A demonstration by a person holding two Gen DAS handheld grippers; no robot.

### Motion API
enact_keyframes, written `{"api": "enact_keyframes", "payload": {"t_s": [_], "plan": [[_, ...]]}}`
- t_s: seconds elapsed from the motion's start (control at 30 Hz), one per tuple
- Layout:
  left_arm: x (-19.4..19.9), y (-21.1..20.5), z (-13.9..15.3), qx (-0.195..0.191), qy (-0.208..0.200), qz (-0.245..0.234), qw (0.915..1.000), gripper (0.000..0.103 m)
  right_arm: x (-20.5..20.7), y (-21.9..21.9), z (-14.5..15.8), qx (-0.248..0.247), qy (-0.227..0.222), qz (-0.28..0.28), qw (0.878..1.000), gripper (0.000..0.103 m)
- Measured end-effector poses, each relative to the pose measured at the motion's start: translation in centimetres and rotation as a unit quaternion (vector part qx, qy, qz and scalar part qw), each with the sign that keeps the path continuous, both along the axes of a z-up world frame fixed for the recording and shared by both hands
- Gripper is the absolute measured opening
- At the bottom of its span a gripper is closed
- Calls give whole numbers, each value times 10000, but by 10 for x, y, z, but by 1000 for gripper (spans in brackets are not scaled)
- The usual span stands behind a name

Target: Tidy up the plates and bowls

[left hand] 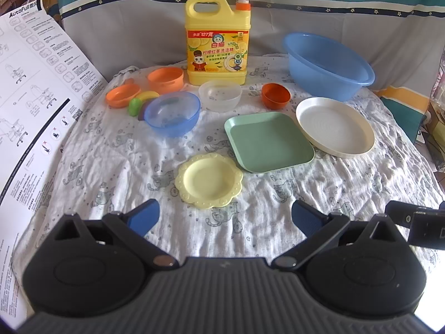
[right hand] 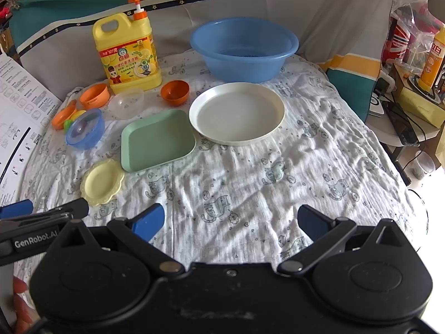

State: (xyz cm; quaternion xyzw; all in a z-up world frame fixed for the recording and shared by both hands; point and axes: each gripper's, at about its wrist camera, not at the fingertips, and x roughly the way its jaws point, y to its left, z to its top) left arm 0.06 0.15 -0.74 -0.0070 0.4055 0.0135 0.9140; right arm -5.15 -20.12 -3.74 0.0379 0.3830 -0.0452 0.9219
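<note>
Nothing gathered yet. Left hand-held gripper (left hand: 225, 217) and right hand-held gripper (right hand: 230, 221) both wide open, empty. Yellow plate (left hand: 208, 179) at frame centre, just beside green plate (left hand: 268, 142). Next, probably: pinching its rim.

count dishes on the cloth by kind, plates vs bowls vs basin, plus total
Plates: 3 – white round plate, green square plate, yellow scalloped plate
Bowls: 5 – blue bowl, clear bowl, dark orange bowl, two light orange bowls
Basin: 1 – blue basin
Total: 9
</note>
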Motion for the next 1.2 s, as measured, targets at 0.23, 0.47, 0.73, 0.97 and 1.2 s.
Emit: {"api": "enact_keyframes", "payload": {"t_s": [0.23,0.47,0.73,0.97,1.2], "plan": [[0,-2,0,21,4,-7,10000,103,1,0,-1,3,-2,-21,10000,103],[1,-3,-2,23,25,-19,10000,103,2,-2,-4,30,31,-49,10000,103],[2,-4,-6,37,49,-32,10000,103,3,-2,-7,36,86,-56,9999,103],[4,-4,-11,53,95,-68,9999,103,8,-3,-10,43,161,-68,9998,103],[10,-5,-18,91,154,-82,9998,103,13,-5,-17,41,247,-106,9996,103]]}}
